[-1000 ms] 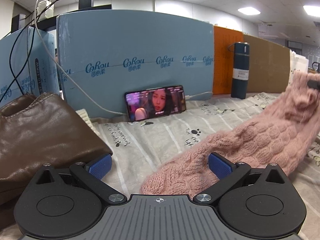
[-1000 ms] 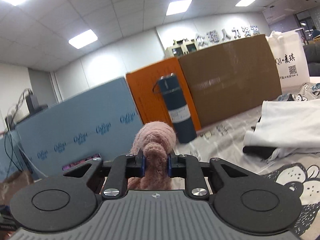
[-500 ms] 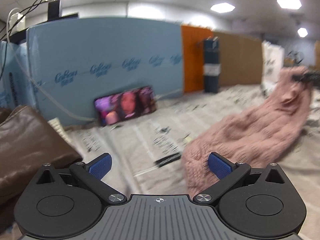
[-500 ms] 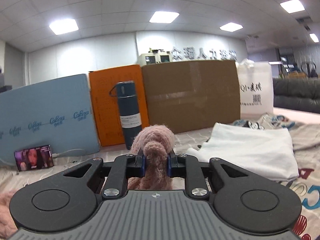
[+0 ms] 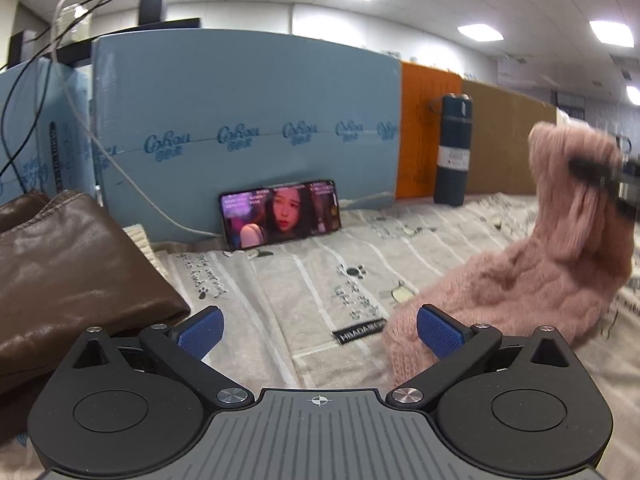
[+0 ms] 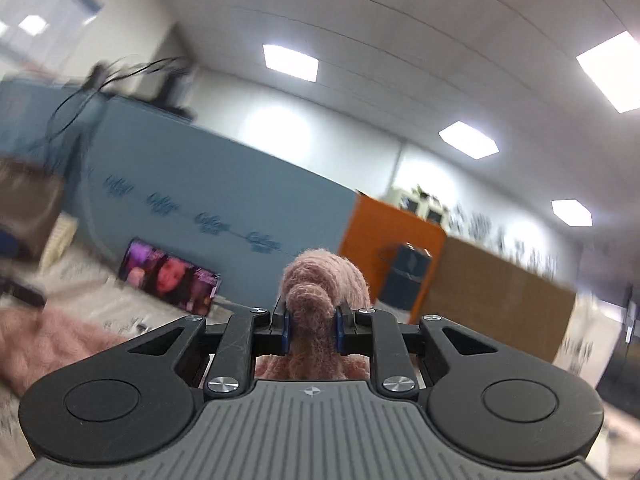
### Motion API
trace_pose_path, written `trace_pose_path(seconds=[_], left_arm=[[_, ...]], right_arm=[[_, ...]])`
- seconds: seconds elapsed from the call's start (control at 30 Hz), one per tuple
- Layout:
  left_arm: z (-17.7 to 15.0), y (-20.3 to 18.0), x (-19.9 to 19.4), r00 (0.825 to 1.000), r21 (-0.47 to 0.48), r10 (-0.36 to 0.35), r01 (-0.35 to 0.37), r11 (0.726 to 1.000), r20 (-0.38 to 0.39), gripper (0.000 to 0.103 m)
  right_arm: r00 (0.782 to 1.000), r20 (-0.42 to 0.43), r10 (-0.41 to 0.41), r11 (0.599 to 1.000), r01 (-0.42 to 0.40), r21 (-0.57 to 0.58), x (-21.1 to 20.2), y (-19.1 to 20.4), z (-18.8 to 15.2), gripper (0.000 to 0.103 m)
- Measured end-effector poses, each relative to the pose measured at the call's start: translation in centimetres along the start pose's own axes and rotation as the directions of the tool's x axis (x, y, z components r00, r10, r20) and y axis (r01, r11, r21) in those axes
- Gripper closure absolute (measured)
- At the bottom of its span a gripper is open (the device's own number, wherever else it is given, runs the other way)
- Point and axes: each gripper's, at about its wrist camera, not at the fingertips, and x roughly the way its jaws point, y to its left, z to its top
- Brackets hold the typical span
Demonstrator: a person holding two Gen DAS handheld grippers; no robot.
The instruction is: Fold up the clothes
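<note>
My right gripper [image 6: 311, 328] is clenched on a bunched wad of the fluffy pink cable-knit sweater [image 5: 516, 276], the wool bulging up between the blue pads and over their tops. My left gripper [image 5: 318, 330] is released, its blue pads spread wide with nothing between them, low over the pale printed bedsheet [image 5: 304, 280]. I take the black phone propped on its side with a lit screen [image 5: 280, 214] as my landmark: the sweater lies to the right of it and nearer to me, its near end resting on the sheet just beside my left gripper's right pad, its far end lifted clear of the sheet where my right gripper has it. The lifted part is blurred, so I cannot tell which part of the garment I am holding. I judge the knit to be soft, thick and limp: it sags in a long slope from the pinch, so it will stretch and droop rather than hold a crease. It looks light but bulky, and grippy enough not to slide from the pads. A second hold, I think, belongs on the near end by my left gripper, taking a full fold of edge and not a few loose fibres. A folded brown leather garment [image 5: 72, 272] lies to the left of the phone.
</note>
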Motion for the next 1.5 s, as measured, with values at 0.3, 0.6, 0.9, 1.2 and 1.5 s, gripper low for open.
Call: trace_pose_path(seconds=[0.3,0.6,0.9,1.2,1.5], left_arm=[[0.7,3.2,-2.4,0.972,-0.267,-0.145,0.191,0.945,0.185,0.0],[0.4,4.8,-2.0,0.93,-0.41,-0.259,0.35,0.843,0.262,0.0],[0.2,4.9,-1.9,0.904,-0.532,-0.331,0.427,0.732,0.27,0.0],[-0.6,2.4,-1.1,0.881,-0.646,-0.406,0.459,0.61,0.242,0.0],[-0.1,-2.0,1.7,0.939,-0.522,-0.343,0.301,0.798,0.017,0.065]], right_arm=[[0.984,0.026,0.177,0.968,-0.169,-0.184,-0.4,7.9,1.3,0.085],[0.902,-0.052,0.428,0.903,-0.426,0.048,0.4,10.1,1.5,0.08],[0.731,-0.015,0.682,0.647,-0.594,0.479,1.9,5.3,0.5,0.032],[0.705,0.264,0.658,0.28,-0.555,0.784,2.5,-3.6,-3.6,0.014],[0.759,0.29,0.583,0.121,-0.435,0.892,3.2,-6.9,-6.4,0.014]])
